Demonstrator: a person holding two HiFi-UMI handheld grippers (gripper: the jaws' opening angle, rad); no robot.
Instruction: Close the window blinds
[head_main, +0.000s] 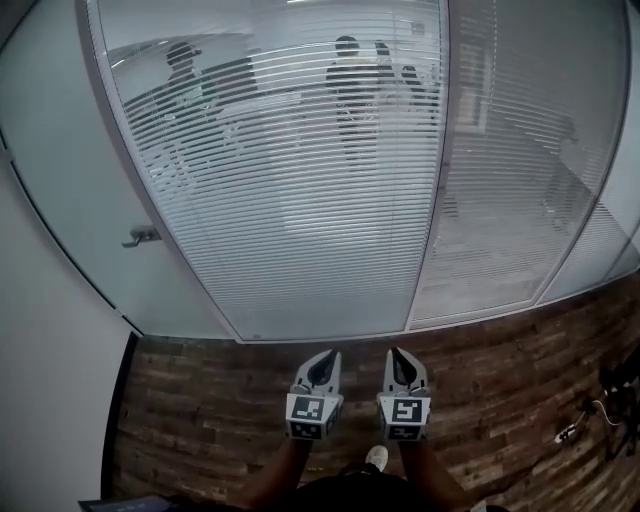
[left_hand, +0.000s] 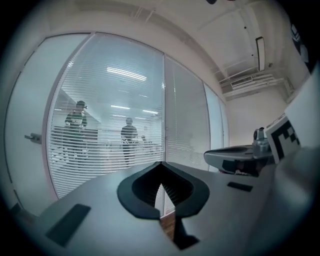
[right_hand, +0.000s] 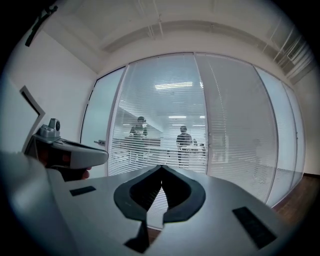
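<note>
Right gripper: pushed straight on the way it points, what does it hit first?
Probably the window blinds of the wide pane, low down, left of the frame post. The right gripper, fingers shut and empty, has nothing standing before it. Whether glass fronts the slats is unclear.

The left gripper (left_hand: 161, 165), jaws together, faces the half-open window blinds (left_hand: 107, 100).

Most of the light comes from the ceiling strip lights (right_hand: 172, 86) in the room behind the blinds (head_main: 300, 200), so the near side is pretty dim and the wood floor (head_main: 220, 400) looks dark. All 3 views have heavy fisheye bending, and both gripper views go black in the corners. The very near foreground there is soft, and the people (head_main: 350, 90) behind the slats are just hazy silhouettes.
</note>
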